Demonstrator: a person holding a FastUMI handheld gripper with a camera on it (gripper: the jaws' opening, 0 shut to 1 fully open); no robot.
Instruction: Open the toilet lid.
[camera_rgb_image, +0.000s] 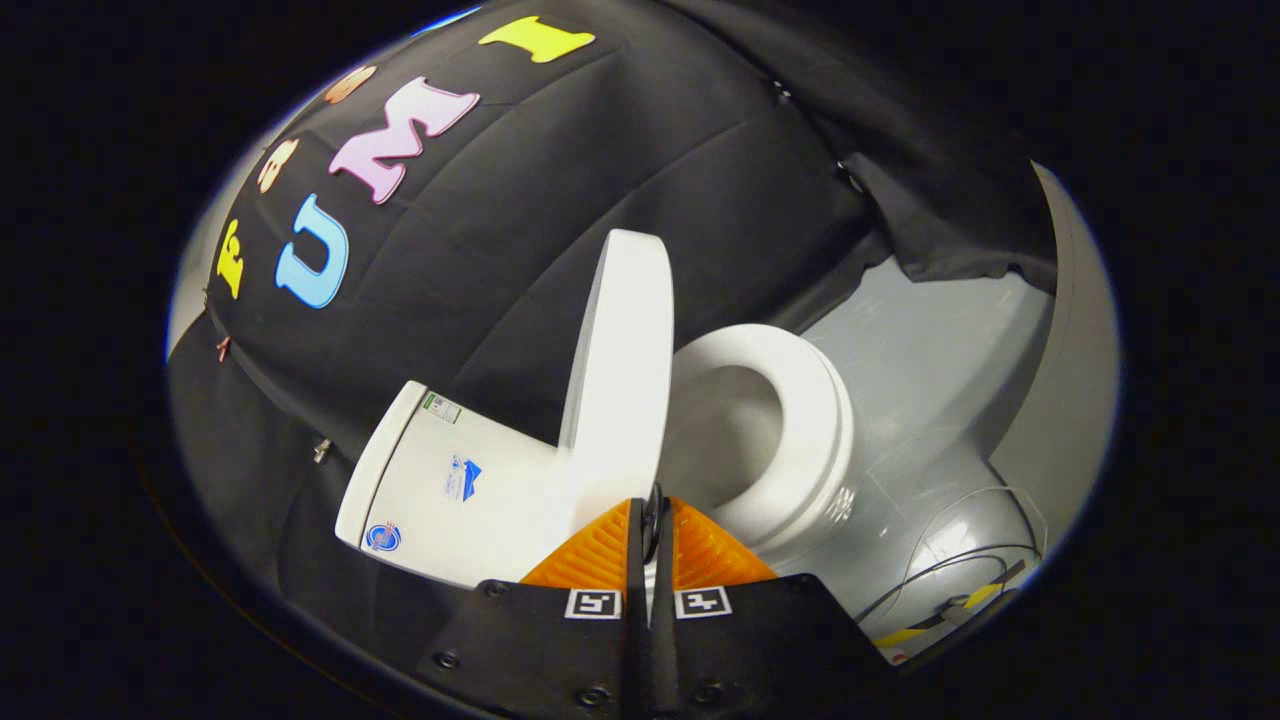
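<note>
A white toilet stands against the black cloth wall. Its lid (622, 370) is raised and stands edge-on between the tank (450, 490) and the seat ring (810, 430), with the bowl open to view beside it. My gripper (651, 515) is at the lid's near edge. The two orange fingers (600, 550) are closed to a thin gap, and the lid's rim runs straight down into that gap. The lid is tilted away from the tank and does not lean on it.
A grey floor (930, 370) spreads beyond the seat. Thin cables (960, 560) and a yellow-and-black strip (950, 610) lie on it near the fingers. The black cloth wall (520, 230) hangs close behind the tank.
</note>
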